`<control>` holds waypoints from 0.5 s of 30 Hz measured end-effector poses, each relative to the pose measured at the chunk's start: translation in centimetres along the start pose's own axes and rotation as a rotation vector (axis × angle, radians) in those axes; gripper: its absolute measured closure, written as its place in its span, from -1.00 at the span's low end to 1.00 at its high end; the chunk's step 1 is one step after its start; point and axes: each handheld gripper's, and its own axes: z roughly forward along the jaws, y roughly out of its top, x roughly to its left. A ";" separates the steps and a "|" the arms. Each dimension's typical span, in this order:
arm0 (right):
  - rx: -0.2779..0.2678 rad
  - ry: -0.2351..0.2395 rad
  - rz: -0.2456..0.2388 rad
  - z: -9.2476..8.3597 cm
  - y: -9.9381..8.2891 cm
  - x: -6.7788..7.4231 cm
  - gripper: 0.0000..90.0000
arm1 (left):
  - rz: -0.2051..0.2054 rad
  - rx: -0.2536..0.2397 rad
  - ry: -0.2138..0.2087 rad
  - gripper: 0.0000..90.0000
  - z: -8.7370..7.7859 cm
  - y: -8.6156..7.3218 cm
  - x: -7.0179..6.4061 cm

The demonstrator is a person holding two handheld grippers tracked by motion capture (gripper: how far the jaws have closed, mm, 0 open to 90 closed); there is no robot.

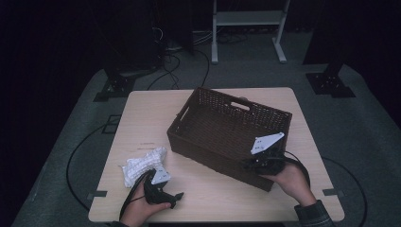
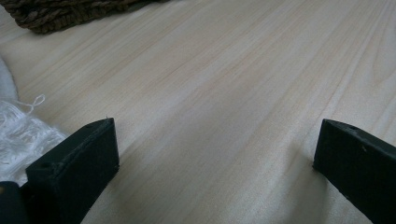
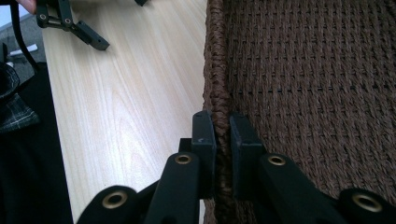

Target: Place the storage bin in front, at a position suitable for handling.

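Basket [image 1: 222,127] repositioning is underway: right gripper [image 3: 222,135] is pinching its rim while left gripper [image 2: 215,154] is waiting spread beside the cloth [image 1: 142,163], probably the next pickup.

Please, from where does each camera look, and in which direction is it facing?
High view: above the person's side, facing forward and down on the table; both hands enter below.
Left gripper view: on the left gripper, along open jaws over bare wood.
Right gripper view: on the right gripper, clamped on the basket rim.
All views share table and basket.
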 end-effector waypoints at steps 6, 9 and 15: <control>-0.026 -0.011 0.027 -0.2 0.0 -0.2 0.42 | -0.002 -0.002 0.000 -1.00 0.0 0.0 0.0; -0.040 -0.019 0.039 -0.3 -0.2 -0.5 0.15 | -0.004 -0.003 0.000 -1.00 0.0 0.0 0.0; -0.076 -0.087 0.082 -0.7 -0.5 -0.7 -0.48 | -0.004 -0.005 0.001 -1.00 0.0 0.0 0.0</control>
